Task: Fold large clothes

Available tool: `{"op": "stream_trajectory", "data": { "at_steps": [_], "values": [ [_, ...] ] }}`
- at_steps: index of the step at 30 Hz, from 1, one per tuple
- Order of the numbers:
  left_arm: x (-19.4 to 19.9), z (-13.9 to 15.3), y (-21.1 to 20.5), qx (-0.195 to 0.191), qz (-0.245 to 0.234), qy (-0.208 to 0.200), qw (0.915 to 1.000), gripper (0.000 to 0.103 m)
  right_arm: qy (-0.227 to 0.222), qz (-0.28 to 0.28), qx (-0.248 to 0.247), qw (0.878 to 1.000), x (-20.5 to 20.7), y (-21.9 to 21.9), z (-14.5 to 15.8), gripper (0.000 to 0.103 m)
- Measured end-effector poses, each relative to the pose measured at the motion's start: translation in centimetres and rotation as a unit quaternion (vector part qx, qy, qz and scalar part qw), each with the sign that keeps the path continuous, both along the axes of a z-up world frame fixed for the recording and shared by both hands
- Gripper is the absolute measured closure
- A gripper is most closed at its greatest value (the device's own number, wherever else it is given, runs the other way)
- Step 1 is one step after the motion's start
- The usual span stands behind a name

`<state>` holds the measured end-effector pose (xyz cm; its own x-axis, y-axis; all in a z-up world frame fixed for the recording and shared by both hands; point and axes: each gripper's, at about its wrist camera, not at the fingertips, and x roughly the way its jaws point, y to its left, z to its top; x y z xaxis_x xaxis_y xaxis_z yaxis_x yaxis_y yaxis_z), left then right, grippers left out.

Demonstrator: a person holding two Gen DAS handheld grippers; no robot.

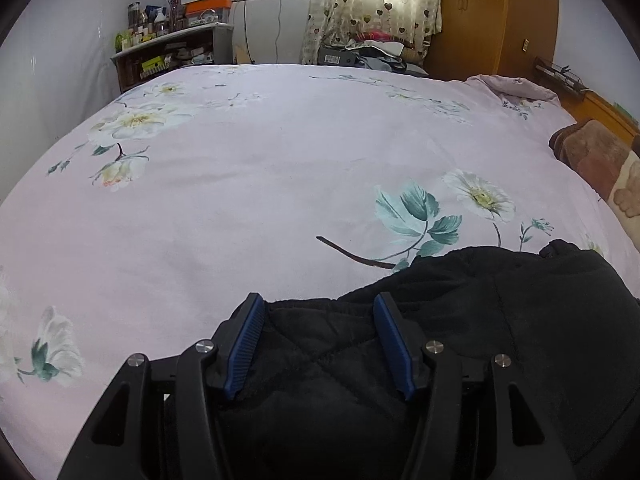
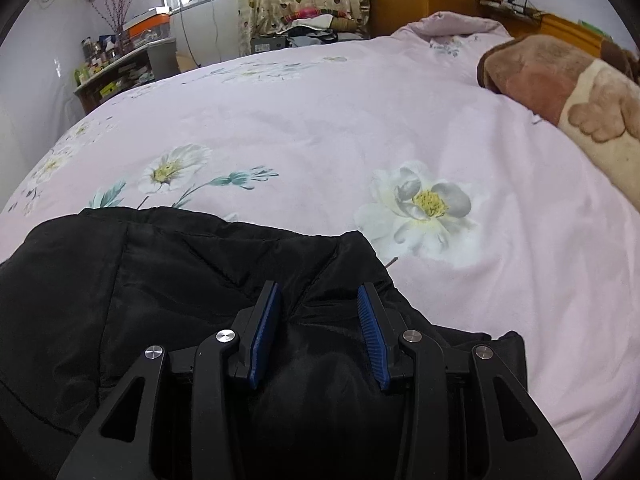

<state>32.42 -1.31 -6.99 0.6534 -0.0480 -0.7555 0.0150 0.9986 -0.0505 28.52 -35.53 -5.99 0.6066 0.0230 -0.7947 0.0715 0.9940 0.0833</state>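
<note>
Left to right: the cluttered shelf (image 1: 172, 54) in the far left corner holds bottles and boxes, and there's printing on them, but it's all too small and blurry to read, same for the orange box (image 1: 208, 5) on top. No brand I can make out anywhere. Next, the pink floral bedsheet (image 1: 256, 184) fills most of both views. The black quilted jacket (image 1: 500, 300) lies on the near part of the bed, its lower part cut off by the frame edges, so I can't tell how it's laid out overall. The left gripper (image 1: 318, 302) has a thick bunch of the jacket filling the gap between its blue pads, looks clamped onto it. The right gripper (image 2: 318, 290) is the same deal, a puffy fold of the jacket wedged between the pads. Far right, a brown blanket (image 2: 560, 88) with a paw-like pattern runs out of frame.
</note>
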Motion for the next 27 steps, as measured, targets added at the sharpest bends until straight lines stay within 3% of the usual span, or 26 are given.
{"op": "stream_trajectory", "data": {
  "at_steps": [13, 17, 23, 27],
  "values": [
    [0.1, -0.6, 0.4, 0.000, 0.004, 0.004, 1.0000, 0.043, -0.007, -0.004, 0.003, 1.000, -0.3, -0.2, -0.6, 0.063],
    [0.1, 1.9, 0.3, 0.014, 0.000, 0.019, 0.9997, 0.044, 0.022, -0.004, -0.015, 1.000, 0.4, 0.2, 1.4, 0.063],
    [-3.7, 7.9, -0.6, -0.027, -0.022, -0.036, 0.9988, 0.044, -0.037, 0.016, 0.023, 0.999, -2.6, 2.9, 7.8, 0.062],
    [-4.8, 7.5, -4.4, -0.053, -0.076, -0.026, 0.9953, 0.044, -0.032, 0.070, 0.051, 0.996, -2.7, 7.5, 7.5, 0.061]
  ]
}}
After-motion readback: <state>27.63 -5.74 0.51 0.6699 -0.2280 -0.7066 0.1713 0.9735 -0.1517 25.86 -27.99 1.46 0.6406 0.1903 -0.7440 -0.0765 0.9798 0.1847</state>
